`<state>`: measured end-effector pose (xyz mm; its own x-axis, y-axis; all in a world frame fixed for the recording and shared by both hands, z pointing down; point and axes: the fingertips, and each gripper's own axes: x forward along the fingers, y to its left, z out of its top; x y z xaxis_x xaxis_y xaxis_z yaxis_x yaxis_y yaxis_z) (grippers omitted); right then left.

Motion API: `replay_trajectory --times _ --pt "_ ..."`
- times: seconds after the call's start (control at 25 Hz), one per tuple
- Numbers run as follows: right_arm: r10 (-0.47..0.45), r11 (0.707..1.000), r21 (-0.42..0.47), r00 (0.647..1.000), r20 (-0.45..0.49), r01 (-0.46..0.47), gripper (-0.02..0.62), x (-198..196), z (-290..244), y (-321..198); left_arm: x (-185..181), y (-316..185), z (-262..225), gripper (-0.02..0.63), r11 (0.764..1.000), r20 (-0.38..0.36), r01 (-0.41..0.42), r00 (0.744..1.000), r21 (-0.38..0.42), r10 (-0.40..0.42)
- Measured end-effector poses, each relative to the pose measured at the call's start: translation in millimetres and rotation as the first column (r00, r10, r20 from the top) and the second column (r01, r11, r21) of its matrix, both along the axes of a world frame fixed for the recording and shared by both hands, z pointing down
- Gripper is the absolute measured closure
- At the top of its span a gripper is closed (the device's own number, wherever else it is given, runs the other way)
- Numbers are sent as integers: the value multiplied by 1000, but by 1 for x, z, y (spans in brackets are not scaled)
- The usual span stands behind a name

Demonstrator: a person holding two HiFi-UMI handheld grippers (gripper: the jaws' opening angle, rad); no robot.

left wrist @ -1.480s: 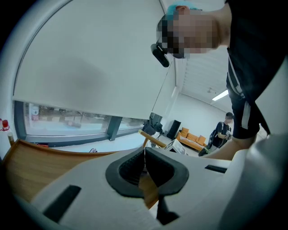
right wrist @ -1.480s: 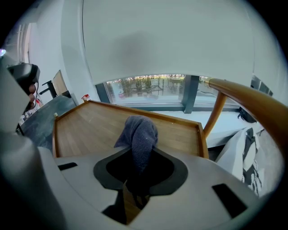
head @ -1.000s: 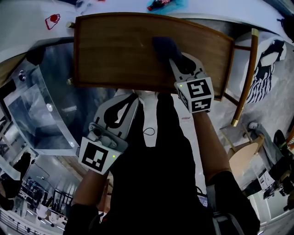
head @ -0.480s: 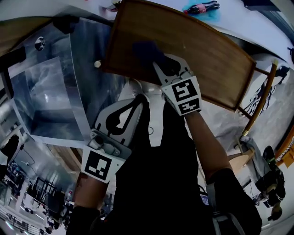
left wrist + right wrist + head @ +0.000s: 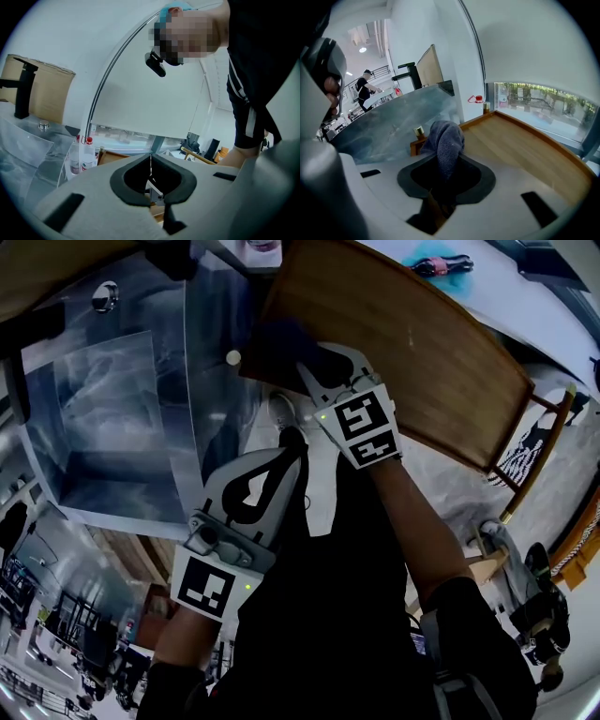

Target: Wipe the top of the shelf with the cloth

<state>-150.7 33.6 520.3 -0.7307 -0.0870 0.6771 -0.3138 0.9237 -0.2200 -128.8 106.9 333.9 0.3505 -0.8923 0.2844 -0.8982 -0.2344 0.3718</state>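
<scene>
The right gripper [image 5: 315, 365] is clamped on the grey-blue cloth [image 5: 446, 140] at the wooden shelf top [image 5: 422, 343]. The left gripper [image 5: 287, 448], at lower left, has its jaws together and empty.

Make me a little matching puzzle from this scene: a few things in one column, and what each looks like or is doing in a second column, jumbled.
Things:
1. cloth
2. shelf top
3. left gripper
4. right gripper

Descriptions:
A. jaws together, nothing between them
B. brown wood with a raised rim
C. jaws shut on fabric, at the wooden surface
D. dark blue-grey, bunched up

Pairs: 1-D, 2-B, 3-A, 4-C
</scene>
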Motion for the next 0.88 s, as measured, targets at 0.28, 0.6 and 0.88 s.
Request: replay_trajectory --times 0.28,0.6,0.88 --pt "-16 1000 2 1000 -12 16 503 -7 8 6 -10 4 8 583 1000 -2 8 1000 -10 -8" --pt "-9 1000 -2 1000 -18 9 503 17 9 9 5 -7 9 583 1000 1 -7 1000 -5 7" --pt "38 999 -1 999 -31 -38 503 54 11 1 28 -15 10 583 999 6 -40 999 -6 40"
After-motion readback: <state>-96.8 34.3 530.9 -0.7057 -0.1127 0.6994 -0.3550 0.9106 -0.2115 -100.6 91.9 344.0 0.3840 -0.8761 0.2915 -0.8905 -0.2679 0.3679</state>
